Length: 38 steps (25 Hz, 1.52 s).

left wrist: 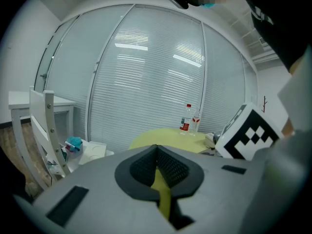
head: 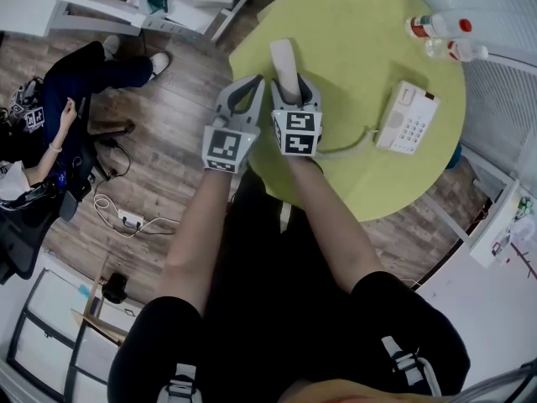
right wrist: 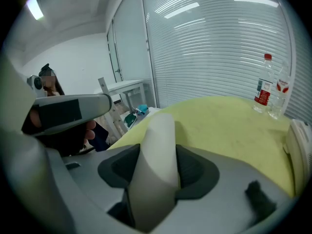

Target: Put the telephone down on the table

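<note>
The white telephone handset (head: 283, 61) sticks out forward from my right gripper (head: 291, 88), whose pads press on its two sides; it hangs low over the near left part of the round yellow-green table (head: 352, 49). Whether it touches the tabletop I cannot tell. In the right gripper view the handset (right wrist: 156, 160) fills the gap between the dark pads. A coiled cord (head: 344, 148) runs from it to the telephone base (head: 407, 117) at the table's right. My left gripper (head: 249, 85) is shut and empty beside the right one, at the table's left edge.
Two plastic bottles (head: 438, 27) lie at the table's far right, near the blinds. A seated person (head: 59, 133) is on the left, with cables (head: 126, 218) on the wooden floor. White furniture (head: 168, 7) stands beyond the table's far left. A white cabinet (head: 503, 225) is at right.
</note>
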Motion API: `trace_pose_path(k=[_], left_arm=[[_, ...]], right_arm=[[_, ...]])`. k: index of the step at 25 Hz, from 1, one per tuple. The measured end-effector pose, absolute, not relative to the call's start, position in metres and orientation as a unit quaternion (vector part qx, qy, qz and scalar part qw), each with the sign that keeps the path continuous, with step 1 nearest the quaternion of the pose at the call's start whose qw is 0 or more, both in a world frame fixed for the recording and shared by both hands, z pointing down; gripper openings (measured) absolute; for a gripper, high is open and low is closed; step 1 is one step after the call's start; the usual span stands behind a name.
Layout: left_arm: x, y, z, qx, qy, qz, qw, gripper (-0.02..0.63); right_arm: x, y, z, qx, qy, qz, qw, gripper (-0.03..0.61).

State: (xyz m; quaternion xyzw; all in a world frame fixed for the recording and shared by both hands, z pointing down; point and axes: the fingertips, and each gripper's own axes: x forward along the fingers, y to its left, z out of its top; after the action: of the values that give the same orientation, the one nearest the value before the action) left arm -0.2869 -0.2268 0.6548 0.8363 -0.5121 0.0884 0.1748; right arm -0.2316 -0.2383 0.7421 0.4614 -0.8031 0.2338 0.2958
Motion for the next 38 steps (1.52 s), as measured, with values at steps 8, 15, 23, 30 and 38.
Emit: trace_pose_path(k=[8,15,23,30,38], left_arm=[[-0.288,-0.227,0.644,0.837,-0.513,0.086,0.170,0.008],[-0.280,-0.227,0.620,0.842,-0.509,0.081,0.159,0.008],[-0.265,-0.217,0.579,0.850,-0.497,0.080,0.155,0.008],[-0.237,-0.191,0.532,0.862,-0.481,0.076,0.143,0.008],[-0.183,-0.148,0.461,0.880,-0.454,0.059,0.127,0.008]], right_arm=[[-0.228,-0.245,0.721,0.467,-0.804,0.223,0.292,0.249],[-0.218,-0.252,0.682,0.467,-0.816,0.212,0.266,0.250],[-0.186,-0.242,0.624,0.473,-0.825,0.198,0.237,0.250],[-0.153,-0.218,0.559,0.459,-0.848,0.174,0.203,0.250],[-0.116,-0.173,0.485,0.406,-0.888,0.147,0.156,0.216]])
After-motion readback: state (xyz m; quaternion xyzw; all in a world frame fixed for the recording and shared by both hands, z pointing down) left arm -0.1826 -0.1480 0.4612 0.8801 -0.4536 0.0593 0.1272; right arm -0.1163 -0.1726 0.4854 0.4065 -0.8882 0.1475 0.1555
